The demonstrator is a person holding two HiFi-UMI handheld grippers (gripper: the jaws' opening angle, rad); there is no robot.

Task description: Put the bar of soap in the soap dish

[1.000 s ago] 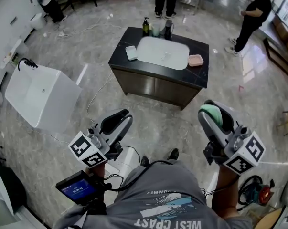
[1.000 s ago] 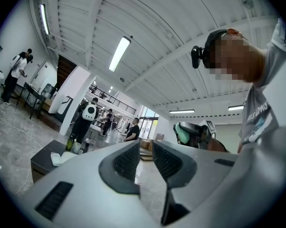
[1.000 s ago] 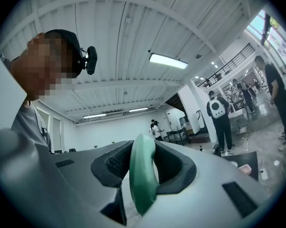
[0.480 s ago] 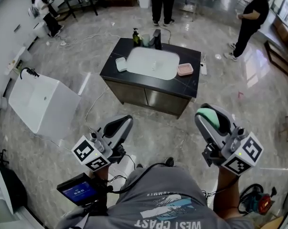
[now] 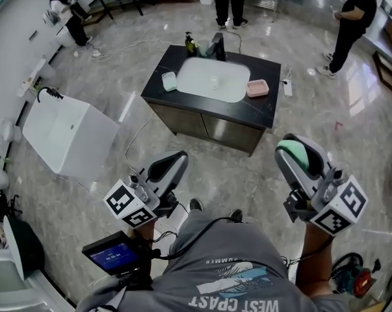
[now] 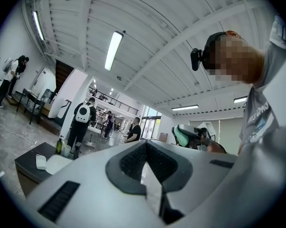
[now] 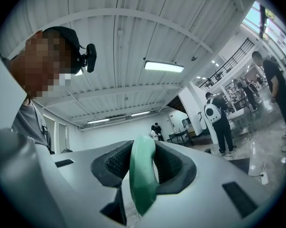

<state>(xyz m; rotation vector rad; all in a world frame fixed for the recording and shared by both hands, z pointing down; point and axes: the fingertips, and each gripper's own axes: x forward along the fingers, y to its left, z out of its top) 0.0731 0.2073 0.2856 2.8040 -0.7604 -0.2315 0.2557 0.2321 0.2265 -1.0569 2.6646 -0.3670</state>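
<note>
Plainly the carry has a long way to go. From the head view, the bar of soap [image 5: 291,155], a green one, sits clamped in the right gripper [image 5: 297,149], low and close to the person's body. The vanity counter [image 5: 266,106] stands well apart from it across the marble floor. On the counter a pink soap dish [image 5: 257,88] lies by the right edge, just beside the white basin [image 5: 214,79], and a pale dish [image 5: 169,80] lies by the left edge. I take the pink one for the target, though I cannot be sure. The left gripper [image 5: 171,163] hangs at the person's other side. Its own view shows the jaws pressed together with nothing between them, and the counter far off at lower left. The right gripper view shows the soap standing on edge between the dark pads [image 7: 115,164], gripped across its thin faces and poking out past them. To do this well, I judge the person should walk up to the counter's right edge. Soap is slick, so the squeeze should be steady. The bar should come low over the dish, and the jaws should part only once it rests inside.
</note>
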